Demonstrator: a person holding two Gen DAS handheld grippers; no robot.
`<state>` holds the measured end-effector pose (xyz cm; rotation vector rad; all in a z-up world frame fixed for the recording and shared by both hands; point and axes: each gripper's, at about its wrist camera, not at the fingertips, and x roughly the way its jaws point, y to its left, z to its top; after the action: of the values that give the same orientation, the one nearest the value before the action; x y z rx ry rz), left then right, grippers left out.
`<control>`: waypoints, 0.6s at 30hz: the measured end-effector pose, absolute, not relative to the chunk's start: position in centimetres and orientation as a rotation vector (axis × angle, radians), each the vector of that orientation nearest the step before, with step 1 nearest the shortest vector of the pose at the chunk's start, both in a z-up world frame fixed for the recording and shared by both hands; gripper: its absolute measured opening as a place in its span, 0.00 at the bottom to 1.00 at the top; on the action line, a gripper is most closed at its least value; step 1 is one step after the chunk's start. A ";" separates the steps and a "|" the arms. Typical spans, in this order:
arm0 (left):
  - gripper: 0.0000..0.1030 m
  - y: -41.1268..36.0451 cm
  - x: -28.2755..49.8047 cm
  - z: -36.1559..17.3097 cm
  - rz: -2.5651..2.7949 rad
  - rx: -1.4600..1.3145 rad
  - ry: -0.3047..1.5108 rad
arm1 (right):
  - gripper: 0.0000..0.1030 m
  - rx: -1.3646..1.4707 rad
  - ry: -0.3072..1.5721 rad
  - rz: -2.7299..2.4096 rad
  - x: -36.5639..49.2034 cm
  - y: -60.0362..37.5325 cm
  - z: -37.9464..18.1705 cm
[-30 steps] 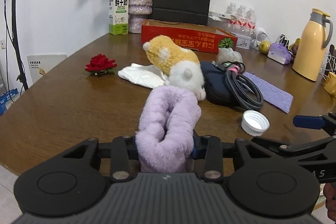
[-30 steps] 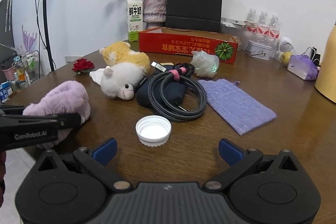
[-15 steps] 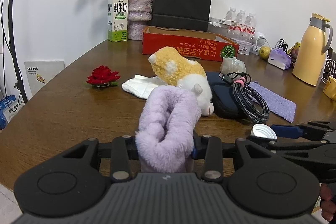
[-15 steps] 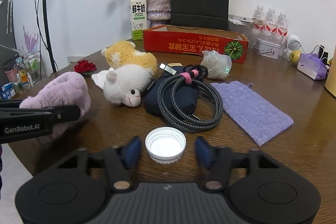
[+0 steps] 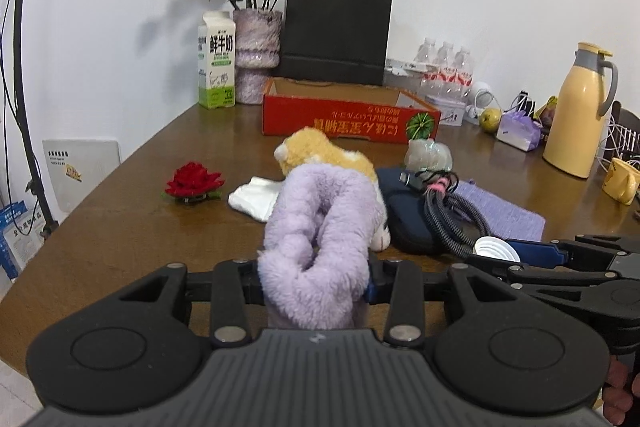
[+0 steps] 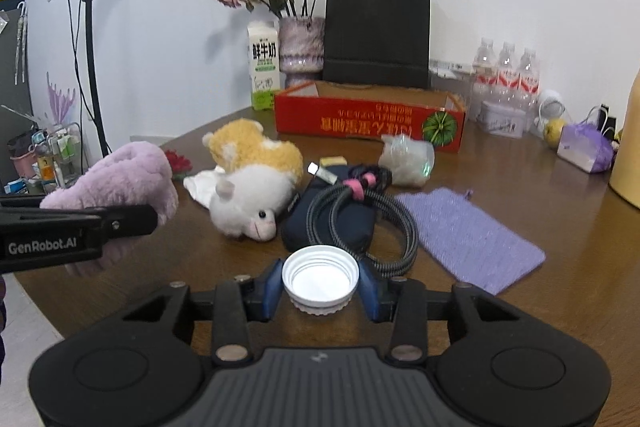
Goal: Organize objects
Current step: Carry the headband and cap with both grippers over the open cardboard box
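My left gripper (image 5: 314, 285) is shut on a fluffy purple plush (image 5: 320, 227) and holds it above the table's near edge; the plush also shows at the left of the right wrist view (image 6: 120, 183). My right gripper (image 6: 320, 287) is shut on a white jar lid (image 6: 320, 277), lifted off the table; the lid also shows in the left wrist view (image 5: 496, 249). A yellow and white plush animal (image 6: 256, 179), a dark pouch with a coiled cable (image 6: 360, 215), a purple cloth bag (image 6: 472, 235) and a red rose (image 5: 194, 181) lie on the wooden table (image 6: 520, 187).
A red cardboard box (image 6: 368, 119) stands open at the back, with a milk carton (image 6: 264, 65), a vase of flowers (image 6: 300, 47) and a black paper bag (image 6: 378, 35) behind it. Water bottles (image 6: 506, 67) and a yellow thermos (image 5: 580, 111) stand at right. A white cloth (image 5: 256, 197) lies by the plush animal.
My right gripper moved forward around the white lid, closed on it and lifted it. My left gripper rose a little with the purple plush.
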<state>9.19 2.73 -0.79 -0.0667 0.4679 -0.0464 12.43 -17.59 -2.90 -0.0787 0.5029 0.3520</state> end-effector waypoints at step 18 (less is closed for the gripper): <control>0.40 1.0 12.8 4.7 -0.061 -0.069 0.373 | 0.38 -0.078 0.370 0.346 14.6 -17.6 2.0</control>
<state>12.78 1.03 4.66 -0.0691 0.3733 -0.0615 14.61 -17.57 1.96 -0.0775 0.3701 0.3456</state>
